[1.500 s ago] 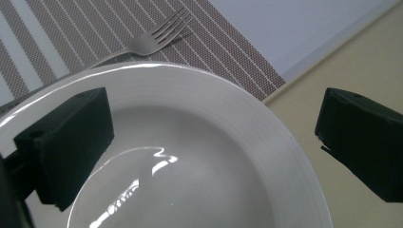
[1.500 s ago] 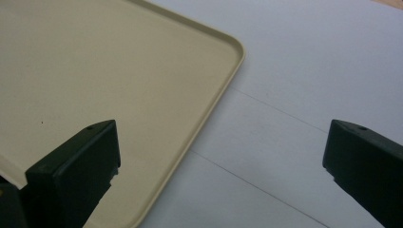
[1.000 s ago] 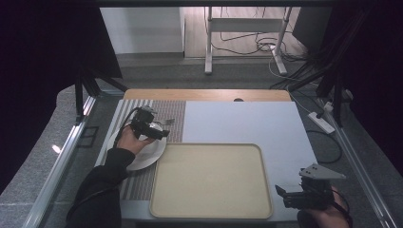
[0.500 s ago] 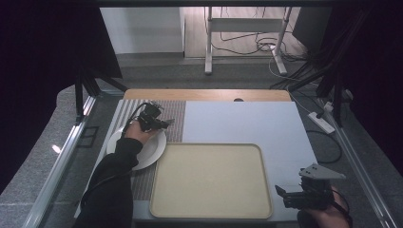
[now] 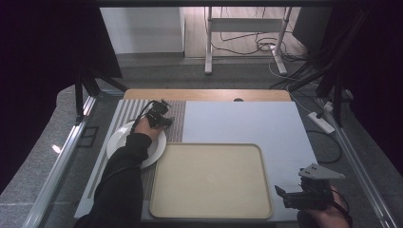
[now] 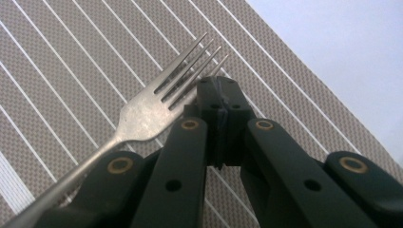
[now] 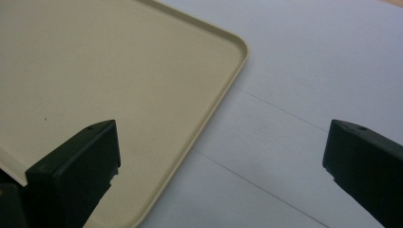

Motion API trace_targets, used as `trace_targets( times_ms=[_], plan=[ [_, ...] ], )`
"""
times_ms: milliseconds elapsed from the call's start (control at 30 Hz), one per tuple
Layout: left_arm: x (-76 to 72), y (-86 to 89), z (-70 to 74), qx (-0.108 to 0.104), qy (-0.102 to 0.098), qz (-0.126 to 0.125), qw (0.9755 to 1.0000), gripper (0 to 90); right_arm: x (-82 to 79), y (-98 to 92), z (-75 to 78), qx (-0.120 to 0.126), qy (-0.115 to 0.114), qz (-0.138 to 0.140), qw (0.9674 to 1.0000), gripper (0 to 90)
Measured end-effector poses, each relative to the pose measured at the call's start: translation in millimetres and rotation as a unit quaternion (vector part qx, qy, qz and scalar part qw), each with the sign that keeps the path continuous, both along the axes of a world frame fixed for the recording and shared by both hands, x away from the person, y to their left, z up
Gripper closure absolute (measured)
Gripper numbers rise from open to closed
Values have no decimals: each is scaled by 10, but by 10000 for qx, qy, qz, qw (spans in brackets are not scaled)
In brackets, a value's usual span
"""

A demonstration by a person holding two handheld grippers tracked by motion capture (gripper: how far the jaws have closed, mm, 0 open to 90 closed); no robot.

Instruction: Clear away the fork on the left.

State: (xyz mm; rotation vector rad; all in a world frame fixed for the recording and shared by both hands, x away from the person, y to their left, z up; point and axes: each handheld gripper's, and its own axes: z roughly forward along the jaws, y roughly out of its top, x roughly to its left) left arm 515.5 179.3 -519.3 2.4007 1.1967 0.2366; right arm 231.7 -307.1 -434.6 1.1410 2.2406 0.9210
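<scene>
The fork (image 6: 142, 114) is plain silver metal with a dull, slightly speckled sheen on its neck. It lies on the placemat (image 6: 71, 61), which has a fine grey-brown woven check crossed by thin white parallel stripes. The left gripper (image 6: 219, 85) has black jaws with brass-coloured rivets. The plate (image 5: 116, 140) is plain white. The tray (image 5: 209, 180) is a uniform pale beige, unpatterned apart from one tiny dark speck seen in the right gripper view. The table mat (image 5: 247, 123) is a flat light grey-blue. The table edge (image 5: 204, 94) at the far side is light wood-brown. The right gripper (image 5: 304, 197) is black, topped with a grey plate. The sleeve (image 5: 119, 190) is black.
</scene>
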Motion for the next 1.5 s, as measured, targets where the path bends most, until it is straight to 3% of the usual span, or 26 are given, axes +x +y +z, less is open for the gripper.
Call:
trace_targets(
  times_ms=[100, 300, 400, 500, 533, 567, 600, 633, 700, 767, 867, 933, 1000, 1100, 1200, 1300, 1500],
  plan=[
    [94, -25, 13, 93, 22, 90, 9999, 884, 1, 1, -1, 7, -4, 7, 10000, 0],
    [248, -4, 8, -20, 82, 266, 9996, 885, 1, -3, 0, 6, 1, 22, 10000, 0],
    [267, 8, 28, -21, 207, 160, 9997, 884, -2, -5, -1, 31, -22, 24, 10000, 0],
    [266, 89, 92, -48, 205, -2, 9998, 849, 1, -10, -1, 40, -17, 23, 10000, 0],
    [270, 133, 118, -79, 200, -23, 9998, 796, 2, -10, -1, 42, -15, 24, 10000, 0],
    [268, 174, 149, -44, 143, -14, 9999, 666, 3, -8, -1, 30, -7, 31, 10000, 0],
    [269, 217, 177, -26, 96, 6, 10000, 594, 3, -7, -1, 27, -3, 33, 10000, 0],
    [274, 264, 199, -57, 104, 33, 9999, 594, 3, -7, -1, 27, -3, 33, 10000, 0],
    [280, 349, 234, -34, 82, 54, 9999, 452, 3, -4, 0, 14, 6, 32, 10000, 0],
    [294, 418, 233, -34, 192, 94, 9998, 252, 4, -4, -2, 24, 8, 33, 10000, 0],
    [282, 502, 224, 50, 72, 114, 9999, 0, 5, -4, -2, 25, 12, 32, 10000, 0],
    [297, 550, 197, 34, 182, 143, 9997, 0, 5, -3, -1, 16, 14, 31, 10000, 0],
    [305, 579, 155, 245, 197, 155, 9994, 4, 6, -3, -2, 24, 20, 37, 10000, 0],
    [327, 627, 85, 433, 352, 149, 9983, 83, 6, -5, -2, 29, 11, 36, 10000, 0],
    [341, 698, 7, 237, 630, 7, 9977, 261, 7, -6, -2, 31, 15, 39, 10000, 0],
    [313, 733, 16, 338, 444, -53, 9984, 381, 6, -5, -2, 29, 25, 52, 10000, 0],
    [255, 755, 53, 441, 465, -391, 9972, 698, 8, 1, -3, 7, 35, 57, 10000, 0]
  ],
)
